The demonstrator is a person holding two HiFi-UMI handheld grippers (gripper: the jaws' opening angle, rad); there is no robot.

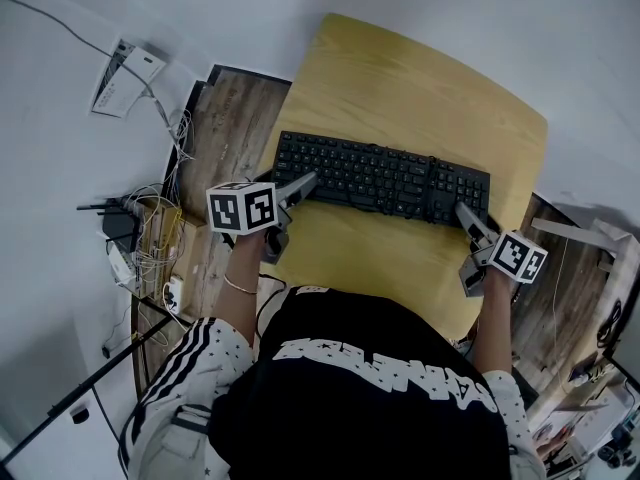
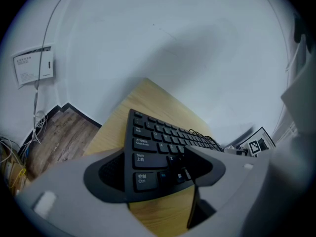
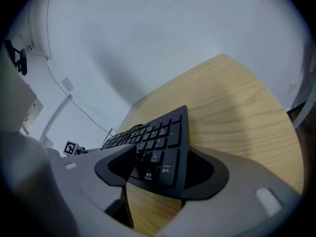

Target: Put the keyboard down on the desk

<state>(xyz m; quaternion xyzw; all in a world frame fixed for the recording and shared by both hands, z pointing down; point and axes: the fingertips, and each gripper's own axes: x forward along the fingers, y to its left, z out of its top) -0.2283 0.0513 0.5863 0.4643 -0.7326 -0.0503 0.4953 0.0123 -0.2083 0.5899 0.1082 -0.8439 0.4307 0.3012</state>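
Wood surface (image 1: 400, 88): light yellow-brown with round corners. It stands against a white wall.
Black keyboard (image 1: 385, 178): it stretches from left to right across the middle of the surface. Its left end sits a little farther away than its right end. I cannot tell if it rests on the wood or hangs just above it.
Left gripper (image 2: 150, 164): it holds the near left corner of the keyboard. One jaw lies on the keys beside the Ctrl and Shift keys. The other jaw is against the keyboard's left edge. The jaws stand quite wide, with the corner deep between them.
Right gripper (image 3: 165, 157): it holds the near right corner of the keyboard, where the number keys and the Enter key are. One jaw lies on the keys and the other is against the right edge. These jaws stand quite wide too.
Marker cubes: the left cube (image 1: 243, 208) and the right cube (image 1: 520, 256) are white with black squares. One sits on top of each gripper.
Person: wears a black shirt (image 1: 370, 398) with white letters and stands at the near side of the surface, one gripper in each hand.
Floor (image 1: 225, 128): dark wood boards, seen to the left and right of the surface.
White box (image 1: 130, 68): on the wall at the far left, with a thin cable running to it.
Cables (image 1: 150, 238): a messy bunch on the floor at the left.
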